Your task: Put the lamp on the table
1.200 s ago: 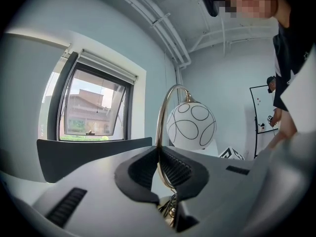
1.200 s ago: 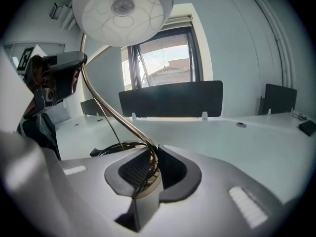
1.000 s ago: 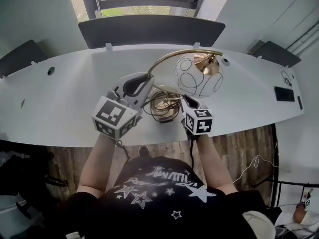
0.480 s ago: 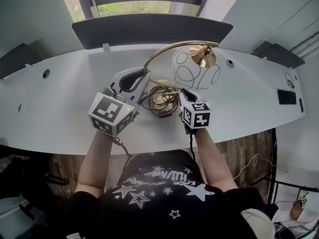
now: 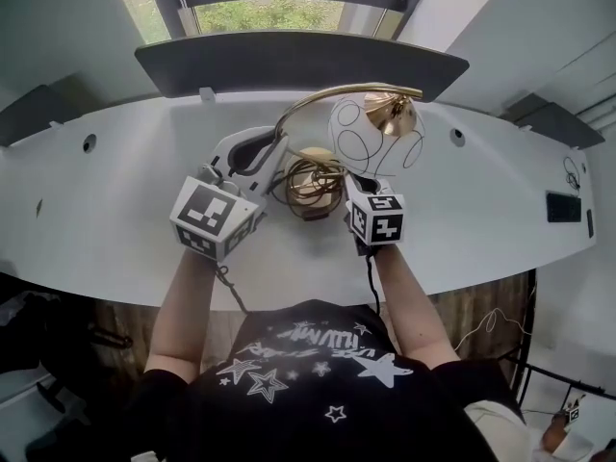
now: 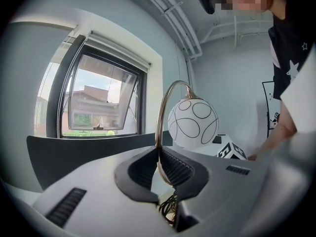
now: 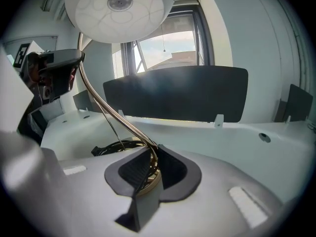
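The lamp has a curved gold stem (image 5: 306, 107), a white globe shade (image 5: 371, 142) with thin black loops, and a round gold base (image 5: 310, 177) with its cord coiled on it. My left gripper (image 5: 273, 154) is shut on the stem (image 6: 159, 127), low on its curve. My right gripper (image 5: 347, 187) is shut on the base rim (image 7: 148, 180). In the right gripper view the shade (image 7: 120, 6) hangs overhead. The base is over the white table (image 5: 115, 191), near its middle. Whether it rests on the table is hidden.
A dark divider panel (image 5: 298, 61) stands along the table's far edge, with a window (image 5: 274, 12) behind it. Cable holes (image 5: 89, 143) dot the tabletop. A black item (image 5: 563, 207) lies at the far right. Wooden floor (image 5: 462, 316) shows below the front edge.
Both grippers and the lamp have moved away from the table's front edge, farther in over the tabletop. Both grips look unchanged.
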